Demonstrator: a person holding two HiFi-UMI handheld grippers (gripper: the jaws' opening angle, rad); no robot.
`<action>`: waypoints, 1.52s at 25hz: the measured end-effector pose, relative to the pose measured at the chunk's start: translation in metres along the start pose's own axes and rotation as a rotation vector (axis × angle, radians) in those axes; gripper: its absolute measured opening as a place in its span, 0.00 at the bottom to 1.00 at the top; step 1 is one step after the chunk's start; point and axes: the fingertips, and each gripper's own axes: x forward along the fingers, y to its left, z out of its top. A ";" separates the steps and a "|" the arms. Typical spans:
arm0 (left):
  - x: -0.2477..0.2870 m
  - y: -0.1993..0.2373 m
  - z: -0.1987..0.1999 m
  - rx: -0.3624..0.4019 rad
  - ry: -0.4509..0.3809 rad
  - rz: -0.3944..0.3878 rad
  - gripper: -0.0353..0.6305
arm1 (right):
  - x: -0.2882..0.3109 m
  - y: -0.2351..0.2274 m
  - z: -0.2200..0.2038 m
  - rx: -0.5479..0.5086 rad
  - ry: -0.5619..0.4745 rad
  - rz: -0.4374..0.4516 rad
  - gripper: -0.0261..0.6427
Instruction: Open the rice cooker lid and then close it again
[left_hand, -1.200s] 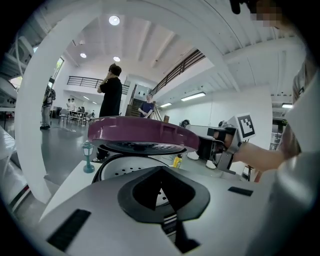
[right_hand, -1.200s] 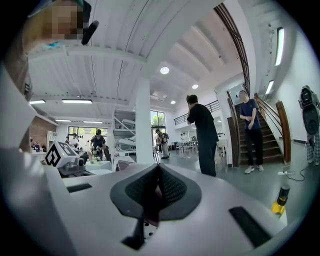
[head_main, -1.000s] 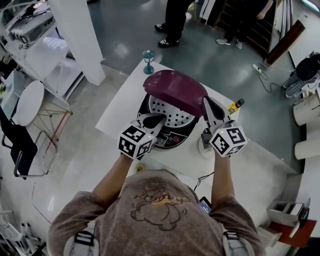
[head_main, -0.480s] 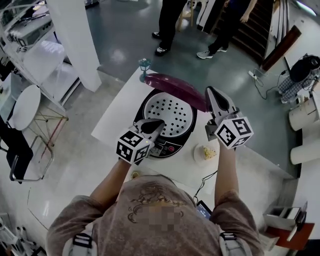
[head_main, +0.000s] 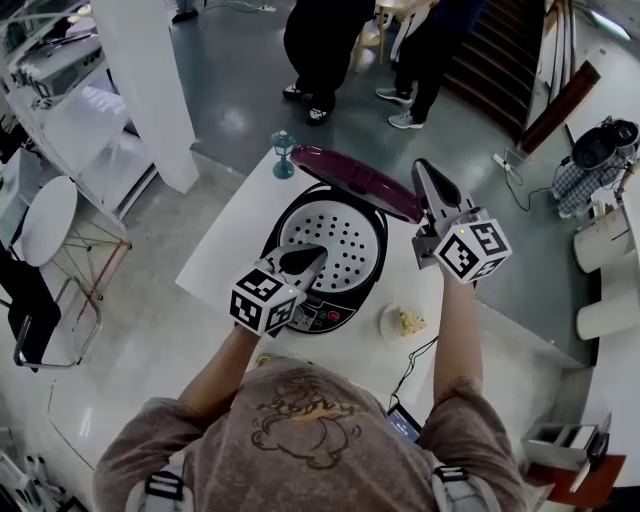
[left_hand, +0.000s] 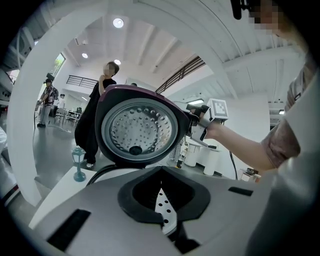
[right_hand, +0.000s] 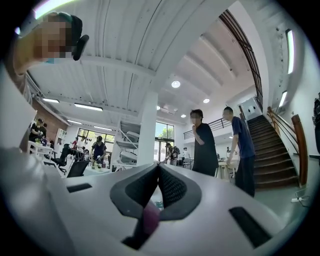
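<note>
- My right gripper (head_main: 424, 168) is clenched, jaws meeting with nothing pinched. Its side lies against the right rim of the lid (head_main: 350, 178), which stands raised at upper middle.
- My left gripper (head_main: 316, 251) is clenched too and empty, over the front of the cooker (head_main: 300, 318).
- Bare table (head_main: 225, 240) lies left, and a plate (head_main: 398, 322) sits lower right.
- The lid is glossy purple, with a perforated metal disc inside.

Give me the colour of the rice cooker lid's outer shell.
Deep purple-maroon; the lid shows it best in the head view.
</note>
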 end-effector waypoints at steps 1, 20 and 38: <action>0.001 0.001 0.001 0.000 -0.002 0.001 0.08 | 0.002 -0.004 0.002 0.003 -0.005 0.004 0.04; 0.016 0.012 0.006 -0.026 0.000 0.036 0.08 | 0.039 -0.072 0.024 0.034 -0.052 0.000 0.04; 0.007 0.008 0.007 -0.045 -0.017 0.040 0.08 | 0.017 -0.084 0.028 -0.035 -0.078 -0.077 0.04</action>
